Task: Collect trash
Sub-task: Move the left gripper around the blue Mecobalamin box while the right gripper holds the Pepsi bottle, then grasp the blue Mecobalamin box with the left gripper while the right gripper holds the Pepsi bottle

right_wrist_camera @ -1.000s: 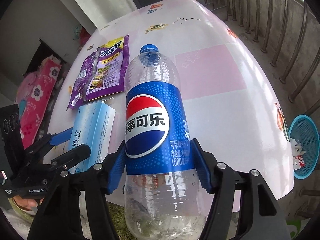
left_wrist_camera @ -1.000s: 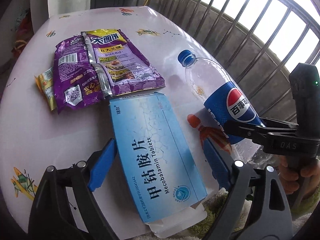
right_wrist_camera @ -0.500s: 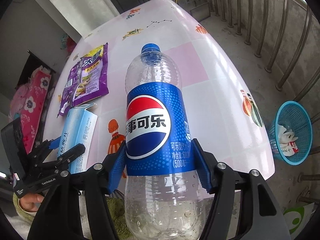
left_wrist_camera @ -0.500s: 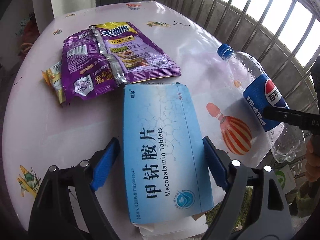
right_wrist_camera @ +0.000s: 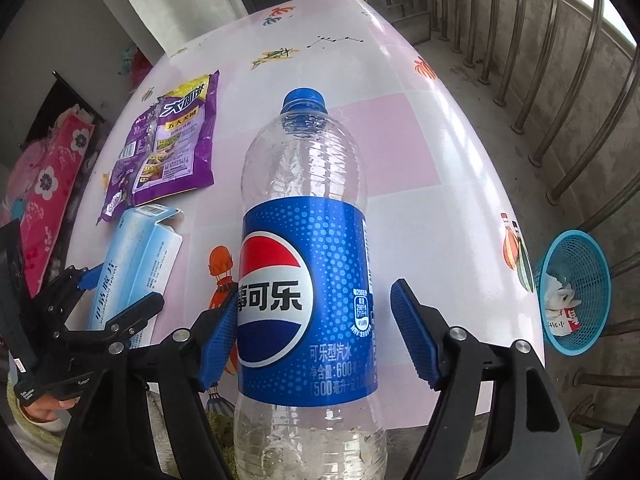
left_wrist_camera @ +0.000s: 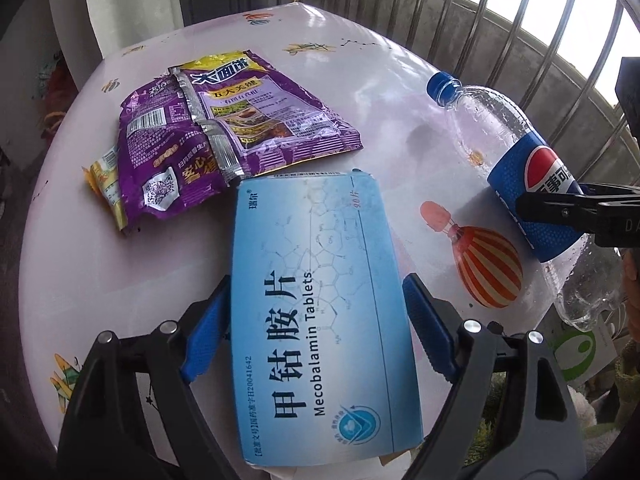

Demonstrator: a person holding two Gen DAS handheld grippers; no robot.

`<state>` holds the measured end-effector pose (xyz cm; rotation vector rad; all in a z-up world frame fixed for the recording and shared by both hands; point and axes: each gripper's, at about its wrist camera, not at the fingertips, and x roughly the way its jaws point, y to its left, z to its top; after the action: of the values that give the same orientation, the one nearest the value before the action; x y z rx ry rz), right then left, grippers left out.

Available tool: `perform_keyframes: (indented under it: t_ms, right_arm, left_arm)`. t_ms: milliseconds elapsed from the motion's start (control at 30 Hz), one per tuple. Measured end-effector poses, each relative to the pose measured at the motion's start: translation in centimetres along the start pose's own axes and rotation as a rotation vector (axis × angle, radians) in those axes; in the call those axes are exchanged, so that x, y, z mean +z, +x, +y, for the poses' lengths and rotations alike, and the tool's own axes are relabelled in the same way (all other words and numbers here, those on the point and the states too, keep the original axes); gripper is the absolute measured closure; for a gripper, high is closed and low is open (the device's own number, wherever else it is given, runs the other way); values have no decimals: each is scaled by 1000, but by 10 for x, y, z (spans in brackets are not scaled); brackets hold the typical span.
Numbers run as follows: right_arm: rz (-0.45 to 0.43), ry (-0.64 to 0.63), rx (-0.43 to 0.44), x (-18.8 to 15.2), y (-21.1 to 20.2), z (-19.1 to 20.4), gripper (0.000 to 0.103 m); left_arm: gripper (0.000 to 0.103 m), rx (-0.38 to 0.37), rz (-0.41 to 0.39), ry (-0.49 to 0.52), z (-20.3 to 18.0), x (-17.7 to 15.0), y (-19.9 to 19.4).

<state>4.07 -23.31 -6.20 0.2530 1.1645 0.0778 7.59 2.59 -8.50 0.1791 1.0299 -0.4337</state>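
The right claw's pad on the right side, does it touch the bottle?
Apart. The right wrist view shows bare table between that pad and the bottle label.

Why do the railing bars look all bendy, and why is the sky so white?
Left wrist view: the fisheye lens bows the railing bars near the edge, daylight between them washes out to plain white, and the table shows pale glare. Right wrist view: the bars curve the same way, the bottle stays sharp, and the corners go black.
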Motion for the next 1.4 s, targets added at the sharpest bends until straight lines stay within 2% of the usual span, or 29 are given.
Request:
perform_keyframes:
  t_ms: [167,433,1400]
  right_arm:
    - [0,19,22,1,1,-4,31]
    - [6,47,65,0,3,-6,44]
    - [-27,64,74,-5,-8,-9,45]
  left_arm:
    - [28,29,-6,6,0,3,2]
    - [34,45,-12,11,-4,4,3]
    - [35,52,-60,16,-11,-3,-16]
